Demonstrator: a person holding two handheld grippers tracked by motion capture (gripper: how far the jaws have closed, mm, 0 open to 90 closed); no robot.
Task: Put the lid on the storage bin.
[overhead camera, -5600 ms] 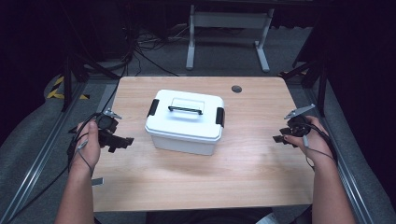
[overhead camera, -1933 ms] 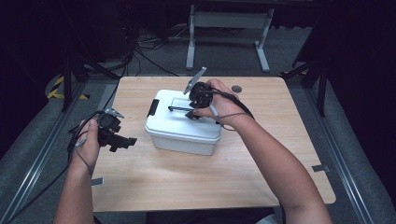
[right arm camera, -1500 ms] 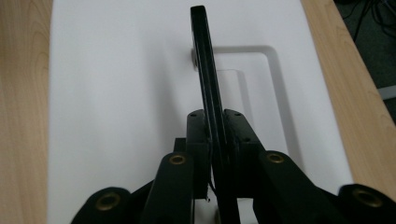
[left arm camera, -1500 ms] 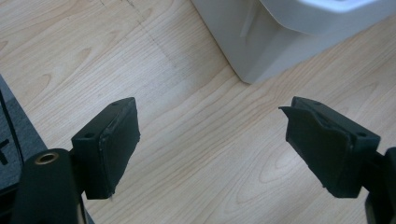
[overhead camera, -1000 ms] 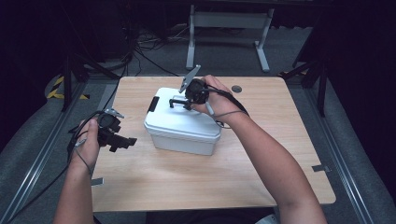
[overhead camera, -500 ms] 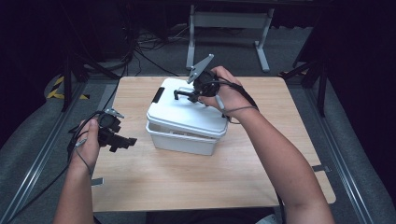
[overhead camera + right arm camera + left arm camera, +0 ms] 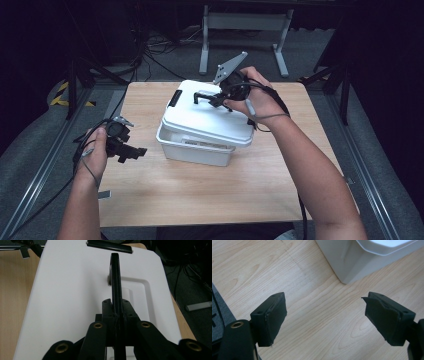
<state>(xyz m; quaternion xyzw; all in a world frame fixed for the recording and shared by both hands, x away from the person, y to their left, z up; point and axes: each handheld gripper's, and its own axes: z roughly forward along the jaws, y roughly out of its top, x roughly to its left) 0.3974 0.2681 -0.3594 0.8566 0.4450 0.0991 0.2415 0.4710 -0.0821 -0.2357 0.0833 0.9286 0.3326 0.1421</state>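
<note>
A white plastic box [image 7: 196, 150] stands mid-table. Its white lid [image 7: 210, 117] is raised and tilted, off the box rim at the far side, with a black latch [image 7: 174, 98] at its left end. My right gripper [image 7: 218, 99] is shut on the lid's black handle [image 7: 115, 277], which runs up between its jaws in the right gripper view. My left gripper [image 7: 131, 151] hovers over the table left of the box, open with nothing between its fingers [image 7: 270, 317]. The box's corner [image 7: 352, 267] shows ahead of it.
The wooden table [image 7: 215, 195] has bare room in front of the box and to its right. A small dark disc lies behind the right hand, hidden now. A metal stand [image 7: 245, 30] and cables lie on the floor beyond the far edge.
My right gripper came from the table's right side, closed on the lid's handle, and has lifted the lid up and back off the box. The left gripper has stayed in place.
</note>
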